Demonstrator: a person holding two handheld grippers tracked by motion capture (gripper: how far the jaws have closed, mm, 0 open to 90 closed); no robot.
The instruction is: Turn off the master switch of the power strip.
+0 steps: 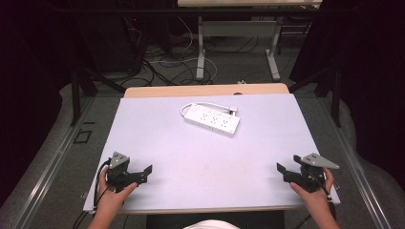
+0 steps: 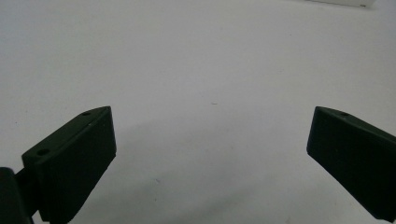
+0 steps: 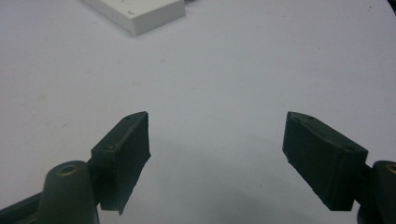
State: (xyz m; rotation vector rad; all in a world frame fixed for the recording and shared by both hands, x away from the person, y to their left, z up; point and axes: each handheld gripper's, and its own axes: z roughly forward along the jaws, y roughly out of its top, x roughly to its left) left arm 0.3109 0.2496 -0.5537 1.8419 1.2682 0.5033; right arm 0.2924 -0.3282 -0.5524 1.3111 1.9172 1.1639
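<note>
Jaws of the left black hand-held gripper [image 1: 144,172] stand wide apart with nothing between them; the right black hand-held gripper [image 1: 282,171] is open and empty too; both rest at the near corners of the pale lilac table top [image 1: 200,157]; the white plastic power strip [image 1: 213,119] lies well apart from both, toward the far edge.

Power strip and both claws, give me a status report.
Left claw open, empty, near table edge. Right claw open, empty. White plastic power strip untouched at table's middle back. Nothing between.
</note>
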